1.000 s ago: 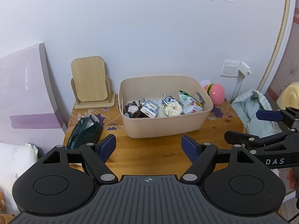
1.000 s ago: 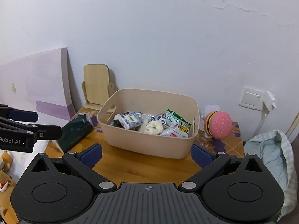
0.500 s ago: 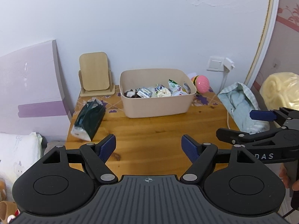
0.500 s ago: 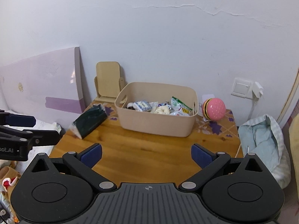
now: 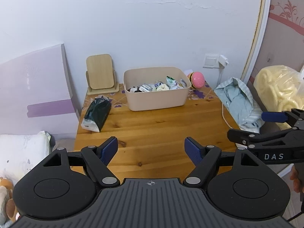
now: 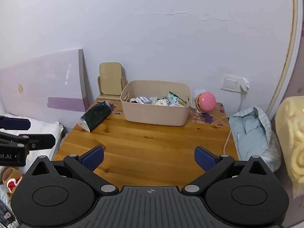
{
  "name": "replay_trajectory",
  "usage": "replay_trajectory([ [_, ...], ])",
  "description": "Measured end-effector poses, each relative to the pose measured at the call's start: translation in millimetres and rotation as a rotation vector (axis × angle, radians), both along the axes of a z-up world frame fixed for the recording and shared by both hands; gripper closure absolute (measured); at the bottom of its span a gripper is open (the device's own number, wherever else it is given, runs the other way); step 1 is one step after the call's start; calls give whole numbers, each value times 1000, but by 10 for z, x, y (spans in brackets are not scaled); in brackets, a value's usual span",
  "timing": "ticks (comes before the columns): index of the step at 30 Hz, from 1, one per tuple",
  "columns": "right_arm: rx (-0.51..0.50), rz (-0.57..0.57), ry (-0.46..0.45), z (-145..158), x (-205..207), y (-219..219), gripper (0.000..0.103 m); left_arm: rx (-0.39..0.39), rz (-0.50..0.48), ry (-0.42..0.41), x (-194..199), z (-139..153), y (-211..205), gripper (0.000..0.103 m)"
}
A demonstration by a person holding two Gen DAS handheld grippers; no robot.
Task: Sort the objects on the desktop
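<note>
Two hand-held grippers, left hand-held gripper (image 5: 151, 148) and right hand-held gripper (image 6: 149, 157), hover spread apart, holding nothing, over the table (image 6: 152, 142); snack packets fill the beige bin (image 6: 154, 114).

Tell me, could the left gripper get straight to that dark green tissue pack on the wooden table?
Probably yes. The left gripper is open and empty, and only bare wooden table lies between it and the dark green tissue pack, which sits apart from the beige plastic bin.
</note>
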State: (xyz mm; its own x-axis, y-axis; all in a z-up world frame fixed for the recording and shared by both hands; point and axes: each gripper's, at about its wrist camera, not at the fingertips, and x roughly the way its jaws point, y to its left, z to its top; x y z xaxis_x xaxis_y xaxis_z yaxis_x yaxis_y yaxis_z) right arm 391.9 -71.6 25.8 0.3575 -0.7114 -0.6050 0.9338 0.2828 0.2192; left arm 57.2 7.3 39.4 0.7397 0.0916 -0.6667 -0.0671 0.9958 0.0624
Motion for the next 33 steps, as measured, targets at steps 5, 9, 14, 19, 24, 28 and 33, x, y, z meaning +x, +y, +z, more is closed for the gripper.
replay_trajectory([
  [5, 8, -7, -3, 70, -67, 221, 0, -23, -20, 22, -163, 47, -69, 24],
  [9, 0, -13, -14, 128, -116, 368, 0, -35, -38, 49, -277, 32, -138, 24],
  [14, 7, 0, -2, 154, -130, 542, 0, -25, -53, 58, -388, 24, -210, 24],
  [19, 24, 10, -7, 139, -127, 650, 0, -19, -54, 70, -457, 45, -234, 24],
  [24, 21, 2, -11, 156, -184, 667, 0, -28, -49, 78, -463, 39, -214, 24],
  [28, 19, -9, -5, 164, -225, 642, 0, -48, -48, 84, -449, 19, -177, 24],
  [33, 29, -11, -8, 130, -264, 559, 0, -53, -29, 84, -381, 14, -194, 24],
])
